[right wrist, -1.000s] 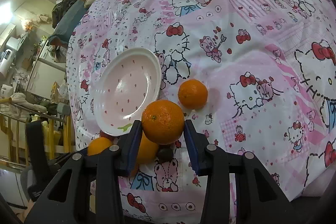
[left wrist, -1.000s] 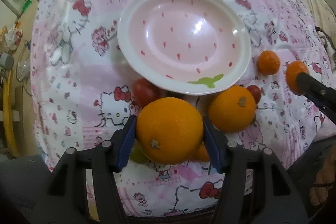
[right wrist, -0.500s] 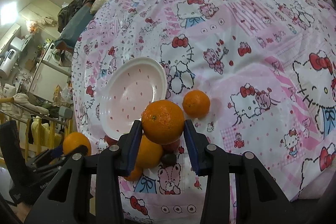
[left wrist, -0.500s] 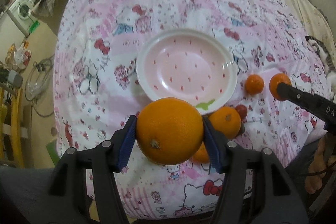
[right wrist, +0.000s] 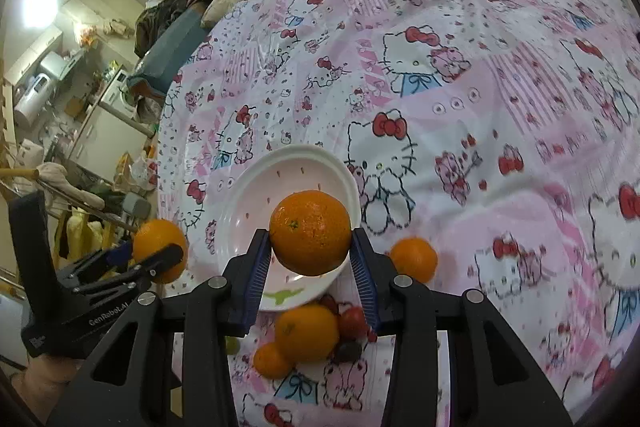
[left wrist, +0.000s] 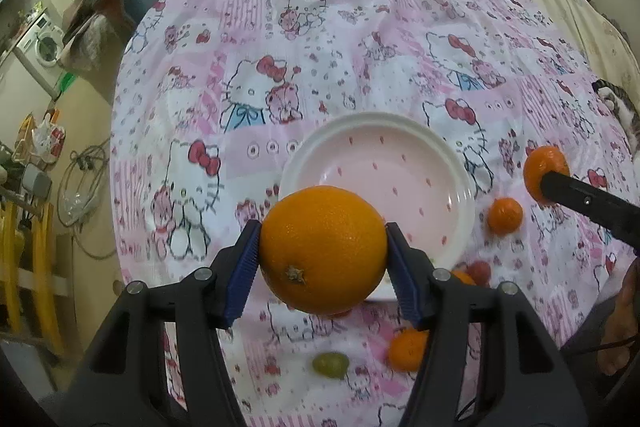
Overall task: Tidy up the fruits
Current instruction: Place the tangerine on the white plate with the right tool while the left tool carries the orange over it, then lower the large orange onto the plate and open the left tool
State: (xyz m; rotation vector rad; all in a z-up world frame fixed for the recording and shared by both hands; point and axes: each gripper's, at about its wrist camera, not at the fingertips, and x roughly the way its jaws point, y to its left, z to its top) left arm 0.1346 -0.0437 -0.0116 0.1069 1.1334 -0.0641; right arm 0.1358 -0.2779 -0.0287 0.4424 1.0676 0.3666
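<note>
My left gripper is shut on a large orange, held above the near rim of the pink strawberry-print plate. My right gripper is shut on a smaller orange, held above the same plate. In the left wrist view the right gripper's orange shows at the right. In the right wrist view the left gripper's orange shows at the left. The plate holds no fruit.
On the Hello Kitty cloth lie a small mandarin, another mandarin, a green grape and a red fruit. Near the plate's front are an orange, tomato and dark fruit.
Both grippers have risen and pulled back with their oranges; the plate and loose fruits look smaller and farther below. Both stay shut on their oranges.
</note>
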